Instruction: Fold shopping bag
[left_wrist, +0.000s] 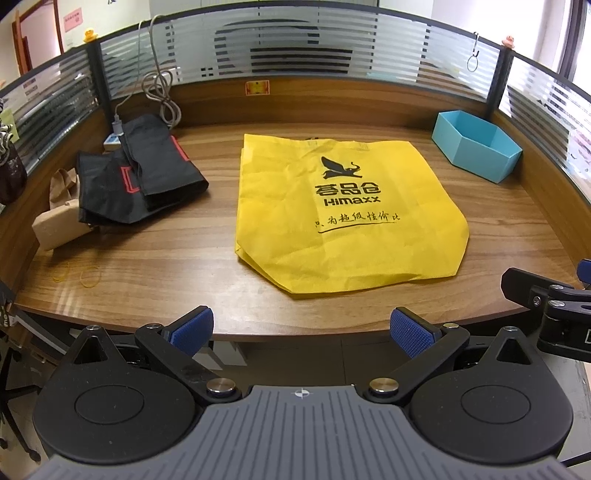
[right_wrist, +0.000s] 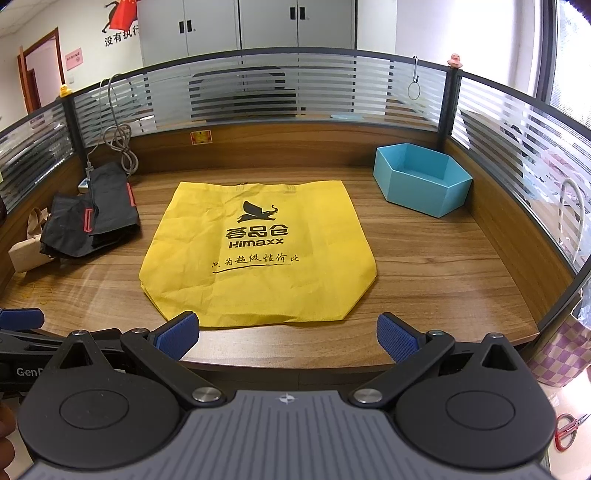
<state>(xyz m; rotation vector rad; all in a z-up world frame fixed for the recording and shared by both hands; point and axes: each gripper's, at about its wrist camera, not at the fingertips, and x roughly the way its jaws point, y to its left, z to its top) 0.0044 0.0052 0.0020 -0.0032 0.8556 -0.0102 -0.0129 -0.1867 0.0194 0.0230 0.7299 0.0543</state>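
A yellow shopping bag (left_wrist: 340, 210) (right_wrist: 258, 254) with a black logo lies flat and unfolded on the wooden desk (left_wrist: 166, 258) (right_wrist: 424, 258), its handles tucked at the far edge. My left gripper (left_wrist: 302, 328) hovers at the desk's near edge, open wide, nothing between its blue pads. My right gripper (right_wrist: 288, 336) is also open and empty, just short of the bag's near edge. The right gripper's side shows at the right edge of the left wrist view; one of the left gripper's fingers (right_wrist: 20, 319) shows at the left of the right wrist view.
A black bag (left_wrist: 136, 170) (right_wrist: 92, 218) and brown paper bags (left_wrist: 55, 218) lie at the left. A light blue hexagonal box (left_wrist: 476, 144) (right_wrist: 421, 177) stands at the back right. Grey cables (left_wrist: 159, 92) hang over the glass partition (left_wrist: 332, 48). Rubber bands (left_wrist: 90, 277) lie front left.
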